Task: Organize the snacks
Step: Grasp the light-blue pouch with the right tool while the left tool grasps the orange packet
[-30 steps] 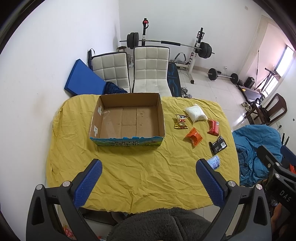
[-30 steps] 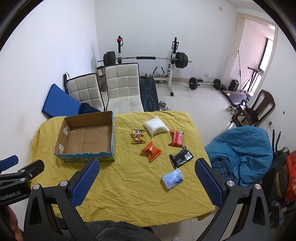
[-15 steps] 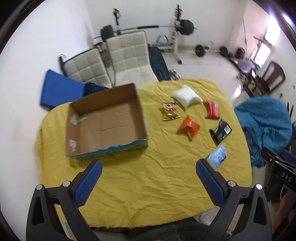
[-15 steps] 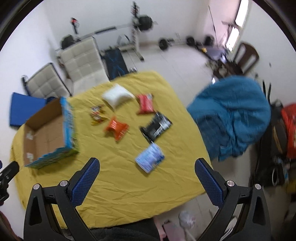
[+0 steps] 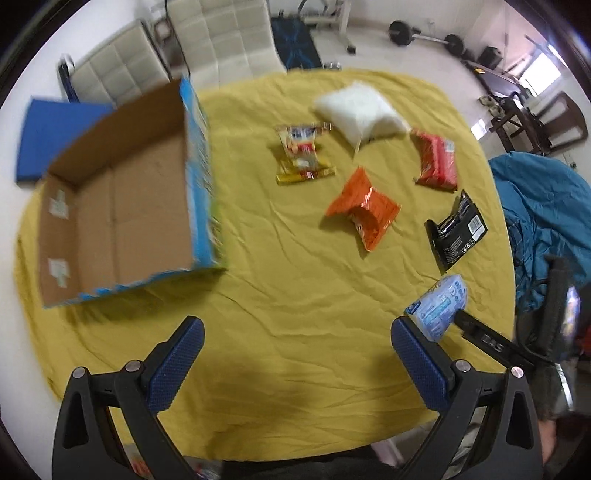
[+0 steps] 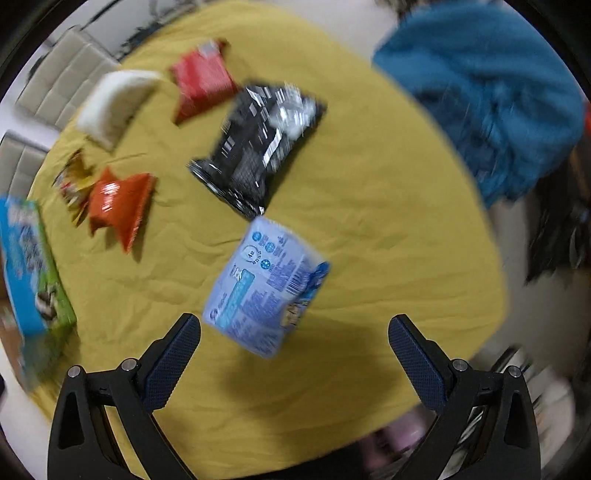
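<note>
An empty cardboard box [image 5: 122,206] with blue printed sides sits at the left of the yellow-covered table [image 5: 295,350]. Right of it lie a yellow snack pack [image 5: 301,155], a white bag [image 5: 360,112], a red pack [image 5: 436,158], an orange pack [image 5: 364,212], a black pack [image 5: 456,229] and a light blue pack [image 5: 439,306]. My left gripper [image 5: 295,365] hovers open over the table's near part. My right gripper [image 6: 295,363] is open just above the light blue pack [image 6: 264,291], with the black pack [image 6: 258,144] beyond it. Nothing is held.
Two white padded chairs [image 5: 221,40] stand behind the table, with a blue mat [image 5: 55,136] at the left. A blue-covered seat [image 6: 487,110] stands off the table's right side. Weight equipment [image 5: 424,33] lies on the floor beyond.
Both grippers have dropped and moved in toward the table. The right one has swung over the light blue pack, which now fills the middle of its view. Both stay open.
</note>
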A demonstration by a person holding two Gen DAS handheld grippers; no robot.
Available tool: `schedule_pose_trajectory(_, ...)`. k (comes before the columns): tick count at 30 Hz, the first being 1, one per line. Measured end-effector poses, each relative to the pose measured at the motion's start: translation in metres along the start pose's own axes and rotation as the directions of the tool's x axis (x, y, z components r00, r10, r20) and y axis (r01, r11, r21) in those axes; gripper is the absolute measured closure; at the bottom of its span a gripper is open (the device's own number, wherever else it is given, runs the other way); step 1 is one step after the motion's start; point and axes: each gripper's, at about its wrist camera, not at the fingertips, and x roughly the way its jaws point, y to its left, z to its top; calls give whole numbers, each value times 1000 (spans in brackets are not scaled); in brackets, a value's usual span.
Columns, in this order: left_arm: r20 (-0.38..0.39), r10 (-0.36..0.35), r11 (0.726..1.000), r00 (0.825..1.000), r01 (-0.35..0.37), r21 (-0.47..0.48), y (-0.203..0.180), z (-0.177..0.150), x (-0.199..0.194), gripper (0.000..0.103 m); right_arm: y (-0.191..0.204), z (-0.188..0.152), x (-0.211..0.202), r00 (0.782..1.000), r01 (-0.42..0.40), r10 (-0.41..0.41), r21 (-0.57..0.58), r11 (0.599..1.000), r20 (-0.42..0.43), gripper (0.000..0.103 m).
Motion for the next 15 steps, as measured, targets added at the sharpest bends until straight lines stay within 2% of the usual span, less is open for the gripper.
schedule_pose_trajectory(4,-92,-65,995,994,58,-76,-1,12,38,0,-6,13,49,993,-50,61,110,993,-106,5)
schedule_pose_trajectory(7,-153,-97,990,983,80,-112,-4,21,60,0,-6,16,73,982,-76,97,135,988,-161,22)
schedule_pose_trajectory(9,-184,-118,987,976,94,-134,-9,29,73,0,0,17,78,979,-93,111,108,990,-173,40)
schedule_pose_trajectory(12,-217,-163,977,962,127,-171,-16,42,86,0,9,24,76,981,-72,77,37,997,-179,48)
schedule_pose_trajectory(15,-227,-201,966,953,153,-210,-21,60,95,0,15,33,67,989,-18,10,-51,999,-151,51)
